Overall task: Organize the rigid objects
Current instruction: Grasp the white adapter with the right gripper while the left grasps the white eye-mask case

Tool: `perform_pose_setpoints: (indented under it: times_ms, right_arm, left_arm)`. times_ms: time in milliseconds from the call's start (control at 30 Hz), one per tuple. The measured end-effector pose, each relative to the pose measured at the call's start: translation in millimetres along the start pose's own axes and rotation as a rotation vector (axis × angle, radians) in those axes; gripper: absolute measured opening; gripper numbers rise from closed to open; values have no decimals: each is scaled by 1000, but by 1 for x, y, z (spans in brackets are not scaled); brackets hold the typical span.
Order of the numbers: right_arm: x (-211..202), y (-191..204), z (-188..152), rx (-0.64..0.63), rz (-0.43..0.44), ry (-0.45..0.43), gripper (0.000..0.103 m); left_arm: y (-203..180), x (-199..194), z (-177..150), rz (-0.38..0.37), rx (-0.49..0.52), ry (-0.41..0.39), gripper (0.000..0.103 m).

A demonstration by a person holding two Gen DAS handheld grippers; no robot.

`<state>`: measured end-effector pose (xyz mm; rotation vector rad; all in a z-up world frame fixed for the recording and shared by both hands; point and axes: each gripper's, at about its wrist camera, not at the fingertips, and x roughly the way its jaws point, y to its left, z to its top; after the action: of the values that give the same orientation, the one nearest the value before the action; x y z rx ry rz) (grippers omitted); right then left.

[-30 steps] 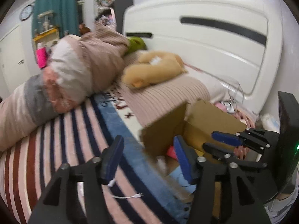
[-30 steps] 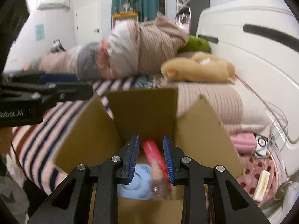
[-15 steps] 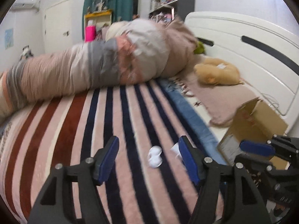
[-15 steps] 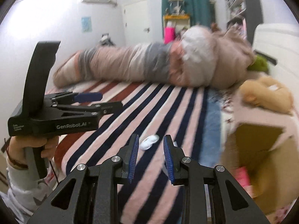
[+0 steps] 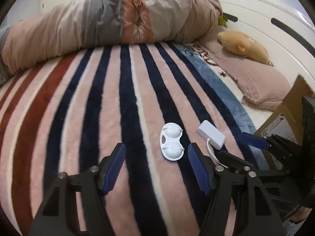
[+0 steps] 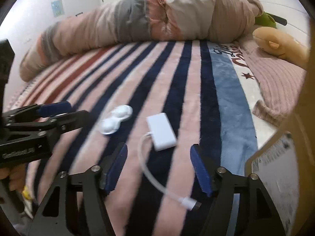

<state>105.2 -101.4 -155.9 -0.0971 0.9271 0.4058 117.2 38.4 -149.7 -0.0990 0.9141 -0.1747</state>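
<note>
Both views are being taken from the wrists, angled down at the striped blanket (image 5: 122,102) from pretty close up. The left view is being aimed over the white case (image 5: 171,144), with the adapter (image 5: 211,137) just off to its right. The right view is being aimed over the adapter (image 6: 161,131), case (image 6: 116,122) to the left. Blanket, case, adapter and rolled duvet (image 6: 137,19) are being shared by both, and each gripper is being caught by the other's camera: right gripper (image 5: 256,143), left gripper (image 6: 53,108).

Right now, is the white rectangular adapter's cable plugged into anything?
Unplugged: the white rectangular adapter lies on the striped blanket, its cable's plug free.
</note>
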Motion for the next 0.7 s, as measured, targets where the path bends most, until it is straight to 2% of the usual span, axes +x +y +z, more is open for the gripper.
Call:
perform_pose_setpoints:
  times_ms: [200, 233, 267, 400, 433, 567, 700]
  right_arm:
    - [25, -10, 3, -13, 14, -2, 65]
    - [27, -9, 5, -22, 20, -3, 60]
    - [28, -9, 5, -30, 36, -4, 41]
    - [23, -7, 5, -39, 35, -9, 36]
    - [21, -7, 4, -42, 33, -6, 24]
    - [15, -8, 0, -32, 56, 9, 24]
    - [9, -6, -6, -36, 90, 25, 24]
  left_arm:
    - [-1, 26, 2, -2, 2, 37, 63]
    - [-1, 29, 2, -2, 1, 40, 63]
    - [-1, 32, 2, -2, 0, 44, 63]
    - [-2, 38, 3, -10, 1, 51, 63]
    - [-2, 39, 3, -9, 2, 52, 63]
    - [-6, 45, 4, -9, 9, 57, 62]
    - [-9, 52, 6, 4, 17, 53, 50]
